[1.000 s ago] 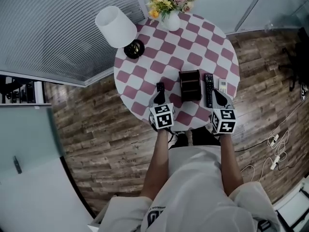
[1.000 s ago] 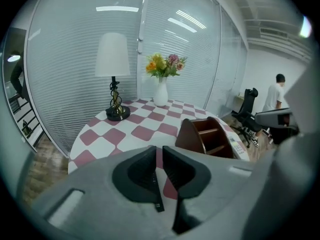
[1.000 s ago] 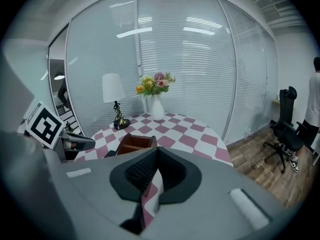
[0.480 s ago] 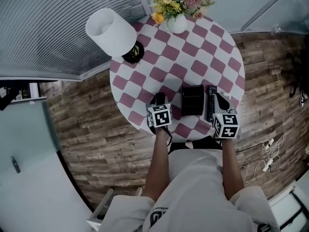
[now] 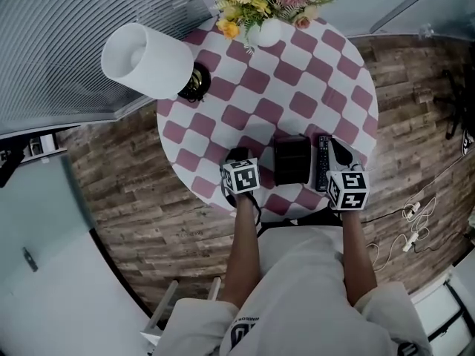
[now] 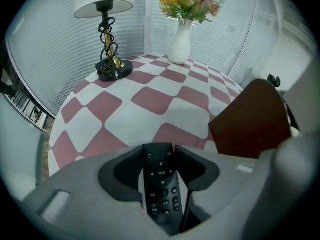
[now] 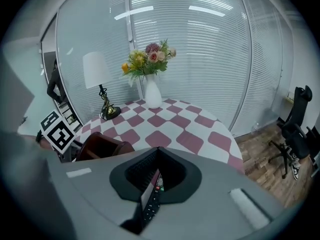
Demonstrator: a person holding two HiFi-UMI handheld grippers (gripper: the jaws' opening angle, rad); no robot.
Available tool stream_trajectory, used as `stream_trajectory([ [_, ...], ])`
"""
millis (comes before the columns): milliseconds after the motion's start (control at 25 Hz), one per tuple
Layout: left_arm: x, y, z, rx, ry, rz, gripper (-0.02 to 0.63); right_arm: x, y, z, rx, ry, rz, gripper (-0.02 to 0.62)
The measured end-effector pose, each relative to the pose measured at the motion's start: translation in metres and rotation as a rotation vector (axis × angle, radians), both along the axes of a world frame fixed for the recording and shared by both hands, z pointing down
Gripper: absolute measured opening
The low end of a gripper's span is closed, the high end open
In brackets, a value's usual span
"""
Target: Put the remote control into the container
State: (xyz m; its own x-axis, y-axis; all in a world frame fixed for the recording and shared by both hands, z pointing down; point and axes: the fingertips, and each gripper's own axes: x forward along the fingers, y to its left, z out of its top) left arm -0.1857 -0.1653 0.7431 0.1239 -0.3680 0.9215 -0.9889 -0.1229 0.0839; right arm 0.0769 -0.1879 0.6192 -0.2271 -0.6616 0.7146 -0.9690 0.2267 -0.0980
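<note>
Remote control (image 6: pixel 161 184): black, slim, buttons up | left fingers (image 6: pixel 122 171) just been opening, astride it | right fingers (image 7: pixel 140 170) pressed together

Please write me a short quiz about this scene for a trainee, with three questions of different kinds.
1. True or false: the lamp lies on its side.
2. What is between the left gripper's jaws? A) a cup B) a remote control C) nothing
3. Fill in: the right gripper's jaws are ____.
Key: 1 false; 2 B, and those jaws have just been opening; 3 shut.
</note>
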Motion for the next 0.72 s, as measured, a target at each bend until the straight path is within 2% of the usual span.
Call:
stream_trajectory([
  [120, -0.002, -0.002, -0.005, 0.027, 0.001, -0.03, 0.195, -0.003, -0.001, 0.002, -0.001, -0.003, -0.011, 0.002],
  [320, -0.001, -0.003, -0.033, 0.133, 0.007, -0.045, 0.192, -0.011, 0.007, -0.007, 0.025, -0.01, -0.025, 0.002],
  [720, 0.007, 0.018, -0.115, 0.434, 0.063, -0.003, 0.189, -0.036, 0.068, -0.043, 0.129, -0.017, -0.019, 0.002],
])
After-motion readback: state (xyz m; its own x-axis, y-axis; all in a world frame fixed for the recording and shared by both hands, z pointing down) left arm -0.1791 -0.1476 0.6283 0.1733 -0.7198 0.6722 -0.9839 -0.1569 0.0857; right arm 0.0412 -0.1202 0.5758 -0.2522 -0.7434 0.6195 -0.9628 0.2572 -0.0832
